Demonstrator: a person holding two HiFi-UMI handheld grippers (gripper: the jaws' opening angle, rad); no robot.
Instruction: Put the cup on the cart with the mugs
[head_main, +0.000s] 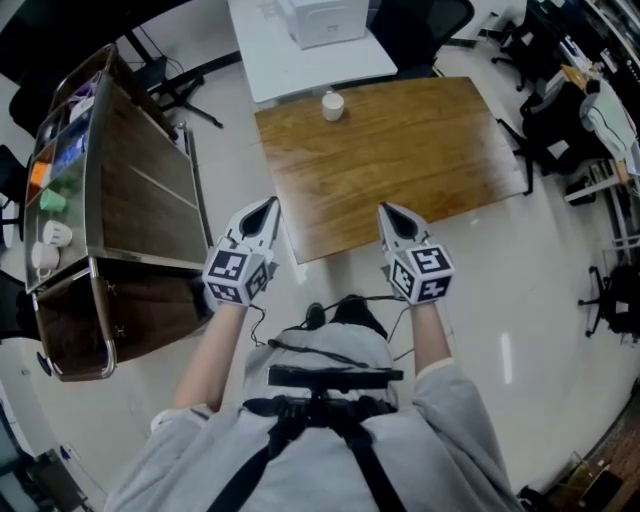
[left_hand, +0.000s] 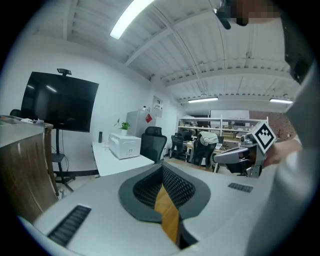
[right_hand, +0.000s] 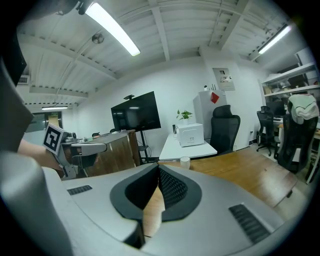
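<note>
Cup (head_main: 332, 105) stands upright at the far edge of the wooden table (head_main: 430, 160), nearer its far left corner and well apart from both grippers. Two bare forearms reach forward side by side, about level with each other. The left gripper (head_main: 270, 205) points along the table's left edge close to the near left corner, and its fingers (left_hand: 176, 189) are pressed together with nothing between them. The right gripper (head_main: 386, 209) hangs over the near edge. Its fingers (right_hand: 172, 189) are likewise pressed together and empty, aimed roughly toward the cup.

The hands themselves sit hidden behind the marker cubes. The cart (head_main: 140, 200) stands off the table's left edge, its lower shelves covered by its brown top. Things along its outer side are small: white mugs (head_main: 57, 235) can be told, while green and orange items beside them cannot be named.

A white table (head_main: 290, 65) meets the wooden table's far edge and carries a white box (head_main: 325, 20). Black office chairs (head_main: 560, 110) crowd beyond the right edge.
</note>
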